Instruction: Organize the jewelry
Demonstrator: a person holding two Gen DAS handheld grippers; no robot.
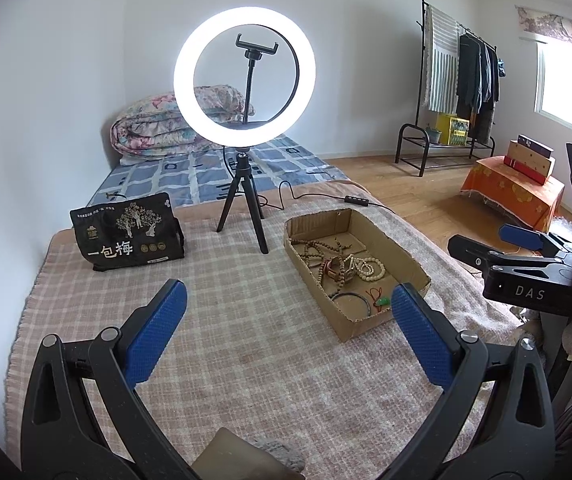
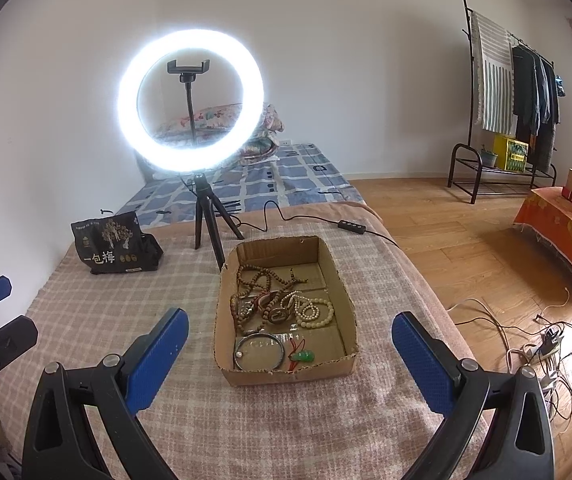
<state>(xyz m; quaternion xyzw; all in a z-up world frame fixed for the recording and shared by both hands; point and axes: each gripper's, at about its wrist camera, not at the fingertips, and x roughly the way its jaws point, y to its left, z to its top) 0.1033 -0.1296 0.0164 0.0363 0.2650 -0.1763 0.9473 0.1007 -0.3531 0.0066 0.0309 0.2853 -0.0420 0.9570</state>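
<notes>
A shallow cardboard box (image 2: 348, 300) (image 1: 410, 258) sits on the checked blanket and holds the jewelry. In it lie brown bead strands (image 2: 262, 280) (image 1: 314, 250), a cream bead bracelet (image 2: 316, 312) (image 1: 372, 268), a watch (image 2: 278, 314), a thin bangle (image 2: 260, 352) (image 1: 352, 300) and a green pendant on red cord (image 2: 302, 356) (image 1: 382, 301). My left gripper (image 1: 286, 316) is open and empty above the blanket, left of the box. My right gripper (image 2: 288, 340) is open and empty, its blue pads on either side of the box's near end; it also shows in the left wrist view (image 1: 522, 256).
A lit ring light on a tripod (image 2: 190, 100) (image 1: 244, 68) stands behind the box, its cable and switch (image 2: 352, 227) trailing right. A black snack bag (image 2: 112, 244) (image 1: 126, 236) stands at the back left. Cables (image 2: 538, 344) lie on the wooden floor at the right.
</notes>
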